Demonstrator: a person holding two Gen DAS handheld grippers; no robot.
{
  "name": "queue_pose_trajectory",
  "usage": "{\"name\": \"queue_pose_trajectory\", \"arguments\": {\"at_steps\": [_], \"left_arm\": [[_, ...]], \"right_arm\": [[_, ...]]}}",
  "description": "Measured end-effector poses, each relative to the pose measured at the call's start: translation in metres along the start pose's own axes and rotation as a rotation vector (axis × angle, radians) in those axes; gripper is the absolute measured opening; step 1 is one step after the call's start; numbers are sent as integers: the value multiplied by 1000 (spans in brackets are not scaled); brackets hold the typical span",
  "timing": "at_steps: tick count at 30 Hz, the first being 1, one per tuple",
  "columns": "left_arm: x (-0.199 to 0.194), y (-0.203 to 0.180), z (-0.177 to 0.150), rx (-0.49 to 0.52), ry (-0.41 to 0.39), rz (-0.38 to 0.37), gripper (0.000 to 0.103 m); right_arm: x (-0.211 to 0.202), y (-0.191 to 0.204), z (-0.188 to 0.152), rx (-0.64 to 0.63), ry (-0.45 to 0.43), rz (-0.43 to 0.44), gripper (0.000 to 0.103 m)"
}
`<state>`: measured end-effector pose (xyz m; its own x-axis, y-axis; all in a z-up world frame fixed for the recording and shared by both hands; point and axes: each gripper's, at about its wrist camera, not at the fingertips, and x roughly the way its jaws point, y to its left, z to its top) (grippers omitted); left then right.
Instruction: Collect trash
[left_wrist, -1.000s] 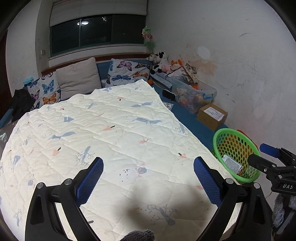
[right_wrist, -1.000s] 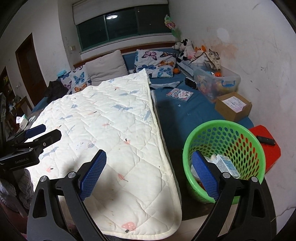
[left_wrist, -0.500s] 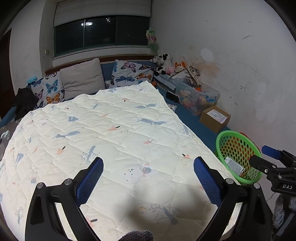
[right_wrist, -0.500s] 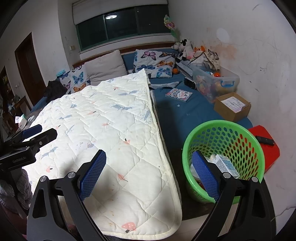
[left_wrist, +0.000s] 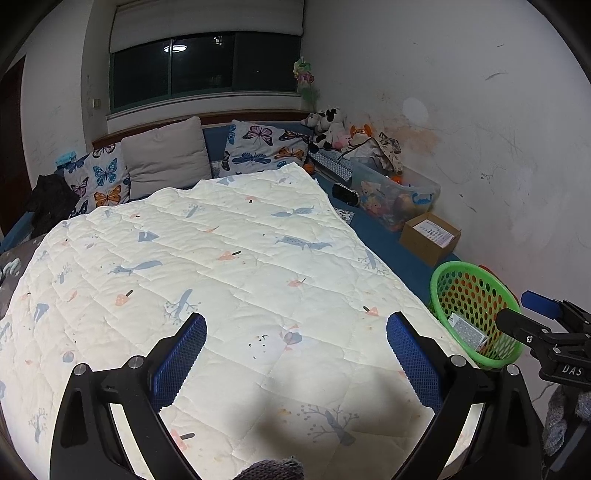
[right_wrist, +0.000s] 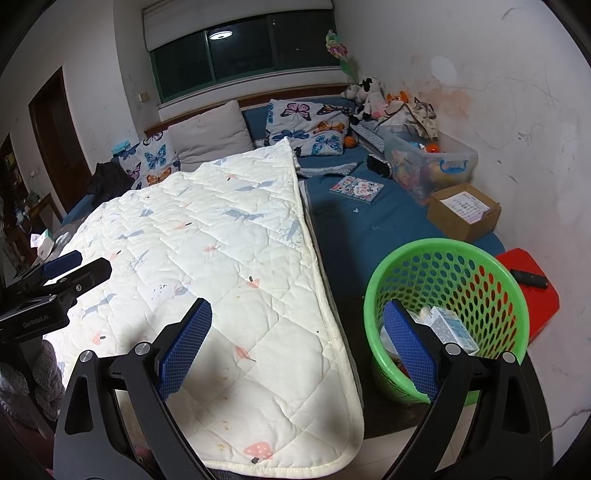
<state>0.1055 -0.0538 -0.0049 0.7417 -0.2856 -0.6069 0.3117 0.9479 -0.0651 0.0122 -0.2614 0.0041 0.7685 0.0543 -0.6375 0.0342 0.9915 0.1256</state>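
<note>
Claws first: the left claw (left_wrist: 295, 341) is spread wide with nothing between its blue pads (left_wrist: 181, 354), hanging over the pale quilt (left_wrist: 221, 266) without touching it. Over on the other side, the right claw (right_wrist: 297, 345) is just as wide apart and just as empty; one pad sits over the quilt's corner, the other lines up in front of the green basket (right_wrist: 517, 295).

That basket stands on the floor at the foot of the bed, just beside the quilt's hanging edge. Inside it lies the trash: a small speckled carton (right_wrist: 452, 328) leaning against the wall of the basket, with crumpled white bits next to it. From the left wrist view the same basket (left_wrist: 443, 273) shows off to the right, and the right claw's black frame pokes in beside it.

Further out, a red stool (right_wrist: 543, 299) with a dark remote on top sits just behind the basket. On the blue sheet (right_wrist: 369, 229) rest a cardboard box (right_wrist: 454, 221), a clear bin of toys (right_wrist: 436, 166) and a picture book (right_wrist: 356, 189). Butterfly pillows (right_wrist: 310, 125) and soft toys line the headboard under the dark window.
</note>
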Motion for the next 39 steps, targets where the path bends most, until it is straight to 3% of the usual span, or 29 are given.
{"name": "queue_pose_trajectory", "arguments": {"at_steps": [39], "left_arm": [[-1, 0, -2, -11, 1, 7, 95]], "right_arm": [[-1, 0, -1, 4, 3, 0, 94]]}}
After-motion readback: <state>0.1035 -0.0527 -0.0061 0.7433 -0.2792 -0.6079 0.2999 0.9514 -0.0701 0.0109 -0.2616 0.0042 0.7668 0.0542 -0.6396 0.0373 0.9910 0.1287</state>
